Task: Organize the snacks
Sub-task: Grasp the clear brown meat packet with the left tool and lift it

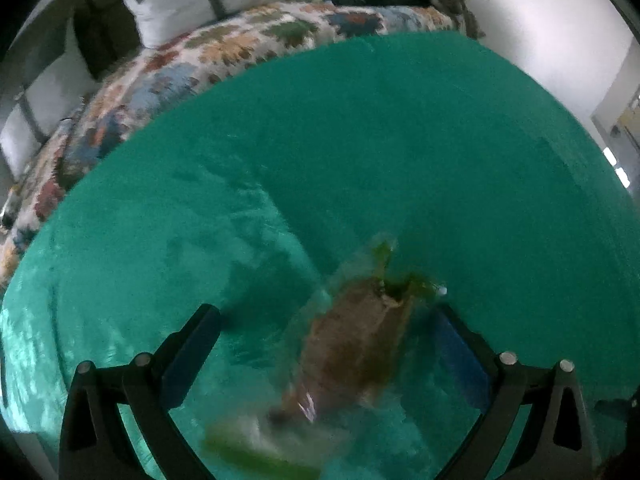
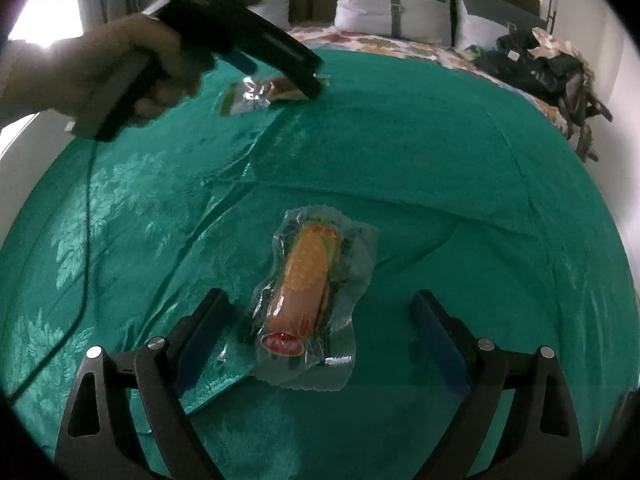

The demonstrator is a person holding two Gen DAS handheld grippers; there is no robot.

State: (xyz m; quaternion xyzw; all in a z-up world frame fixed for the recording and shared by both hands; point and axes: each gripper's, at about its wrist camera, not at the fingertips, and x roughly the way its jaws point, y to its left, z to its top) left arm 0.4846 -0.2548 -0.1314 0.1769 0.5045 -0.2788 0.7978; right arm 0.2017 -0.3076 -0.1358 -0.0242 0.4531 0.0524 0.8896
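Green bedspread (image 2: 400, 160), bare beyond my fingers. My right gripper (image 2: 320, 336) released, straddling sausage packet (image 2: 308, 300), clear both sides. My left gripper (image 1: 328, 332) spread around blurred snack packet (image 1: 356, 344).

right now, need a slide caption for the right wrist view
Open right gripper straddles a wrapped hot-dog snack on the green cloth; left gripper reaches another packet.

2 snack packs (image 2: 310, 300) (image 2: 262, 92), 2 tools (image 1: 326, 318) (image 2: 320, 312), 1 green cloth (image 2: 440, 160).
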